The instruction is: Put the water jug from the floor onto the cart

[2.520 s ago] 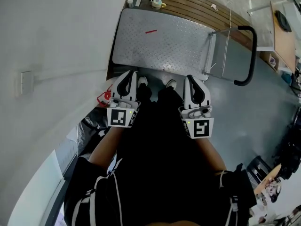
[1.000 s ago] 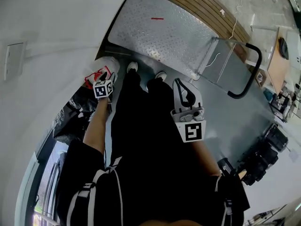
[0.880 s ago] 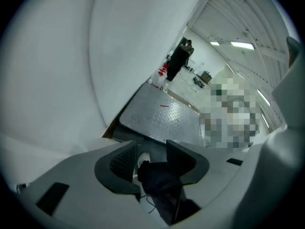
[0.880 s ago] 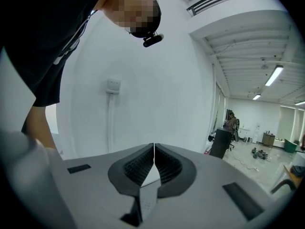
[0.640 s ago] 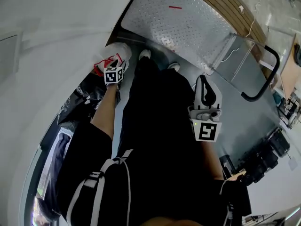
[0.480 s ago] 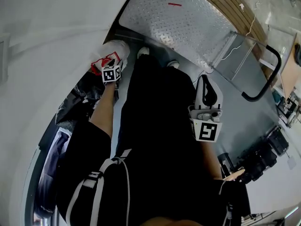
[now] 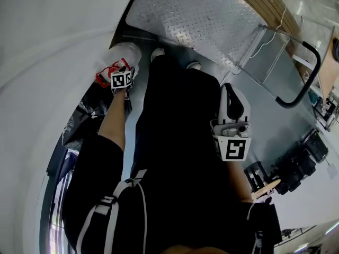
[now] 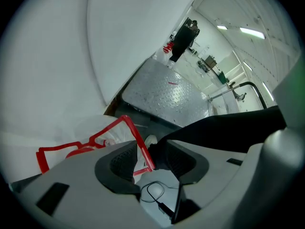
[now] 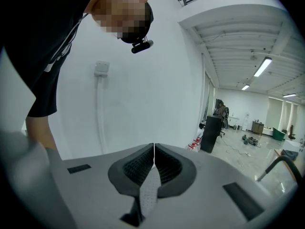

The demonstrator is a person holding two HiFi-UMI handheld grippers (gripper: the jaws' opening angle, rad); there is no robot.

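Note:
The water jug (image 7: 125,53) is translucent white with a red carry handle (image 7: 105,74). It stands on the floor by the curved wall, left of my shoes and just short of the cart. My left gripper (image 7: 123,69) reaches down onto it. In the left gripper view the red handle (image 8: 129,129) runs between the two pads, and the left gripper (image 8: 145,150) is shut on it. My right gripper (image 7: 231,88) hangs at my right side, shut and empty. The right gripper view shows that gripper (image 9: 153,150) pointing at a white wall. The cart's diamond-plate deck (image 7: 212,15) is bare.
The cart's black push handle (image 7: 311,73) rises at the right. Black bags (image 7: 85,115) lie against the wall behind the jug. My shoes (image 7: 157,52) stand at the cart's near edge. Dark equipment (image 7: 296,163) sits on the floor at the right.
My left gripper has gone from in front of my body down and left to the jug's red handle and stays there. The right gripper has kept to my right side.

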